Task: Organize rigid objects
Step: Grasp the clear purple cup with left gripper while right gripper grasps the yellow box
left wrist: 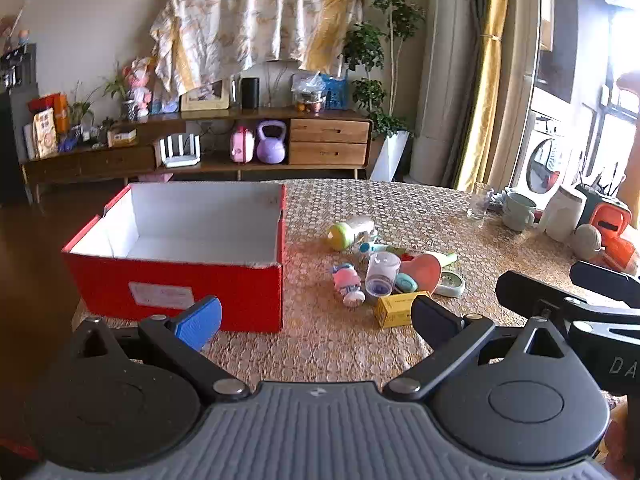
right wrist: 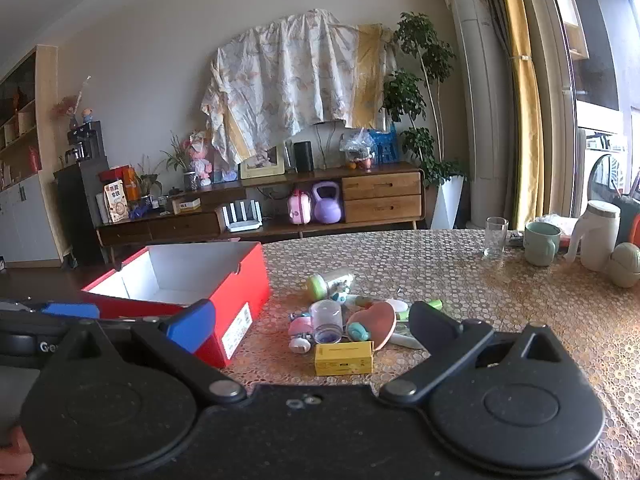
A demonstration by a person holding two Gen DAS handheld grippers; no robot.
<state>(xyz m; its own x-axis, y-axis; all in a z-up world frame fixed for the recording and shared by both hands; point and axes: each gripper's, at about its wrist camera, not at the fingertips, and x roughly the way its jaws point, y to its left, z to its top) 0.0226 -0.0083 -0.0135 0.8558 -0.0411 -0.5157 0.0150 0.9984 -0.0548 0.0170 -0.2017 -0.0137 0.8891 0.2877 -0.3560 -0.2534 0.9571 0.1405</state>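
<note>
An open red box (left wrist: 176, 276) with a white inside stands on the table's left; it also shows in the right wrist view (right wrist: 236, 300). Right of it lies a pile of small objects: a yellow box (left wrist: 394, 309) (right wrist: 343, 358), a clear cup (left wrist: 382, 274) (right wrist: 327, 320), a pink heart-shaped piece (left wrist: 422, 270) (right wrist: 378, 320), a green-capped bottle (left wrist: 348, 232) (right wrist: 326, 282) and a pink toy (left wrist: 346, 280) (right wrist: 299, 330). My left gripper (left wrist: 316, 320) is open and empty, near the front table edge. My right gripper (right wrist: 310, 326) is open and empty, just short of the pile.
At the table's far right stand a glass (right wrist: 495, 236), a green mug (right wrist: 541, 243), a white jug (right wrist: 598, 234) and an orange object (left wrist: 610, 232). The table wears a patterned cloth (right wrist: 500, 300). A wooden sideboard (right wrist: 280, 208) stands beyond.
</note>
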